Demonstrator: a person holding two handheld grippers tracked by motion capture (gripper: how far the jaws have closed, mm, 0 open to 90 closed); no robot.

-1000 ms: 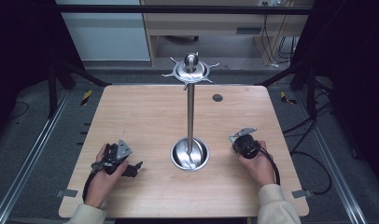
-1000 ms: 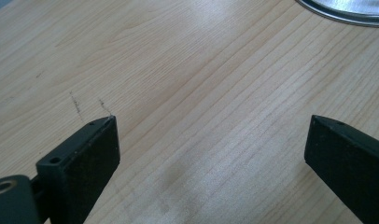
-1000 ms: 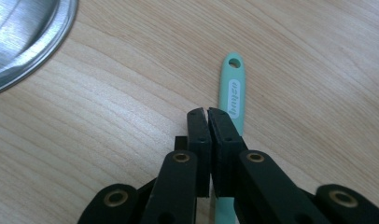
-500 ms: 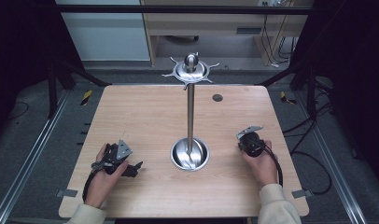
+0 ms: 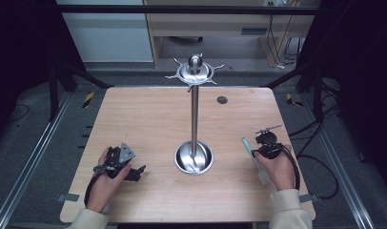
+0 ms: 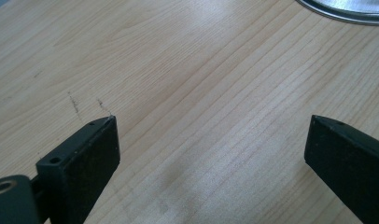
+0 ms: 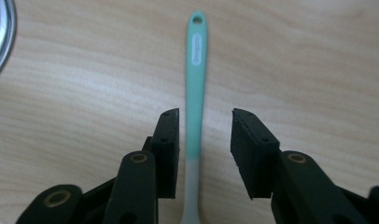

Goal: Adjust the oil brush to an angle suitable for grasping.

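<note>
Wood tabletop (image 5: pixel 148 119): pale grain, bare across most of it, so nothing blocks either claw.
L hand (image 5: pixel 103 183): near-left of the table, resting low on the wood w/ its cable trailing back toward me.
L claw (image 5: pixel 127 164): spread wide, nothing btwn the jaws; in the left gripper view just bare wood lies btwn them and a sliver of steel rim at far right. Parked, I reckon, to stay clear while the other side works.
Steel stand (image 5: pixel 195 107): middle of the table, upright pole rising from a round dish base (image 5: pixel 194 157), spiked hook ring (image 5: pixel 195 72) at the top. Hooks look meant for hanging utensils by the handle hole.
Mint spatula (image 7: pixel 197 70): lies flat on the wood near-right, right of the dish and apart from it; handle w/ hanging hole points far, pale blade end toward me.
R claw (image 7: pixel 202 144): jaws have just been opening; they straddle the handle, left pad close beside it, right pad w/ a clear gap, so no pinch on it.
R hand (image 5: pixel 277 167): near-right, gripper angled down over the spatula.
Next, my guess: line up on the handle and close, or back off.
</note>
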